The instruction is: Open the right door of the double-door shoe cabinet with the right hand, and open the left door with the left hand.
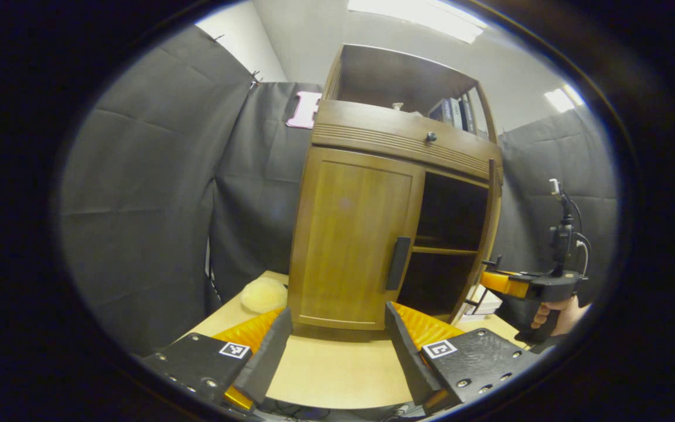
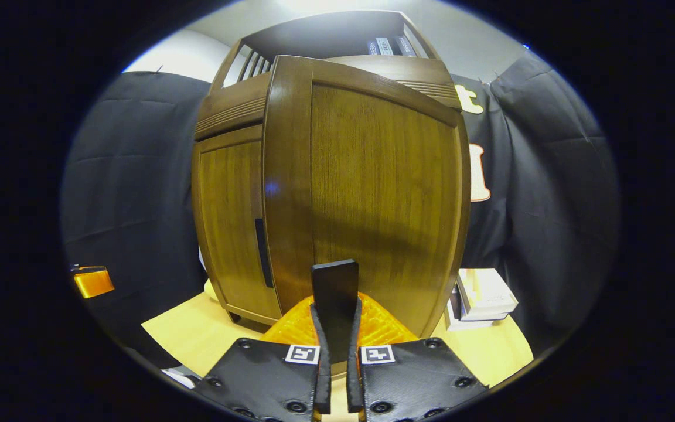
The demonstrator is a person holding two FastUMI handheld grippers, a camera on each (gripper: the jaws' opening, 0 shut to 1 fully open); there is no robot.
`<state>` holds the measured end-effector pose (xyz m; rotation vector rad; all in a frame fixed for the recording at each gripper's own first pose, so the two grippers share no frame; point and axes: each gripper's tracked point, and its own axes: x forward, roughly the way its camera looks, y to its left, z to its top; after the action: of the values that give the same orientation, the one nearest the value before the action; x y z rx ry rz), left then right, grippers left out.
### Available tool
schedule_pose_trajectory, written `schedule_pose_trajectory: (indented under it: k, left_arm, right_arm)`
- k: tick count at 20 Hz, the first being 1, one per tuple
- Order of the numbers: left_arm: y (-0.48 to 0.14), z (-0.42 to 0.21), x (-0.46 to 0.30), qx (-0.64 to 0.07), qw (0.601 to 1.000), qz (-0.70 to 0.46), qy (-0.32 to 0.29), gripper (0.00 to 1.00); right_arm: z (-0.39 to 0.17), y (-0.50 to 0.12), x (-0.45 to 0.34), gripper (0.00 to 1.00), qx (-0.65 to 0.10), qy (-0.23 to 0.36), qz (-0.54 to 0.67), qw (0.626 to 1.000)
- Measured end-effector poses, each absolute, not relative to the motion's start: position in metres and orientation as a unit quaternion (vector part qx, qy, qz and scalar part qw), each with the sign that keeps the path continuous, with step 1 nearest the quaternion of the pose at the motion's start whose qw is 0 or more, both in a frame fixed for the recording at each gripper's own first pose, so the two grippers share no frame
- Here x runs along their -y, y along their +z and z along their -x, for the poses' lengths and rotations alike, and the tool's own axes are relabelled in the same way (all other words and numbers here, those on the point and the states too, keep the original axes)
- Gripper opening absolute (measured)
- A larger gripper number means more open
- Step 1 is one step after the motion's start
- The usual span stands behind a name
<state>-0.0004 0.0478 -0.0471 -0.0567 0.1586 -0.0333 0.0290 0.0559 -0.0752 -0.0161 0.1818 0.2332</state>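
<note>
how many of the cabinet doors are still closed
1. The left door sits flush and closed, with the left gripper open in front of it. The right door is swung open, its handle clamped in the right gripper's jaws.

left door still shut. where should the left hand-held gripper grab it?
On the dark vertical handle at the left door's inner edge, beside the opened right half. Come straight from the front with the open left hand-held gripper, fingers either side of the narrow upright bar, then pull outward.

A pale wooden table (image 1: 337, 369) carries the shoe cabinet (image 1: 349, 234), a cream fluffy ball (image 1: 263, 294) and white boxes (image 2: 484, 296).
</note>
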Motion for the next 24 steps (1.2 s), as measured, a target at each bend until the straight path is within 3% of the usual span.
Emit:
schedule_pose_trajectory:
  k: [9, 10, 11, 12, 16, 19, 20, 24]
  left_arm:
    - [-0.046, -0.012, -0.038, -0.081, 0.996, 0.017, -0.044, 0.89]
    - [-0.045, -0.012, -0.037, -0.081, 0.996, 0.017, -0.045, 0.89]
    - [-0.045, -0.012, -0.036, -0.081, 0.995, 0.018, -0.048, 0.89]
    - [-0.045, -0.010, -0.035, -0.081, 0.995, 0.017, -0.050, 0.89]
    - [-0.045, -0.013, -0.031, -0.085, 0.994, 0.016, -0.061, 0.89]
    - [-0.049, -0.012, -0.026, -0.090, 0.993, 0.003, -0.074, 0.89]
    - [-0.050, -0.013, -0.023, -0.090, 0.993, 0.001, -0.080, 0.89]
    - [-0.051, -0.018, -0.012, -0.090, 0.991, 0.000, -0.100, 0.90]
  right_arm:
    - [-0.006, -0.077, -0.025, 0.12, -0.094, 0.094, 0.003, 0.991]
    - [-0.003, -0.077, -0.021, 0.08, -0.094, 0.091, 0.005, 0.991]
    - [-0.001, -0.079, -0.017, 0.12, -0.095, 0.087, 0.006, 0.992]
    - [0.002, -0.078, -0.012, 0.08, -0.095, 0.083, 0.006, 0.992]
    - [0.010, -0.077, 0.009, 0.12, -0.097, 0.060, 0.002, 0.994]
    - [0.018, -0.079, 0.026, 0.08, -0.098, 0.042, -0.004, 0.994]
    - [0.020, -0.079, 0.032, 0.14, -0.096, 0.038, -0.007, 0.995]
    - [0.027, -0.079, 0.060, 0.11, -0.097, 0.021, -0.019, 0.995]
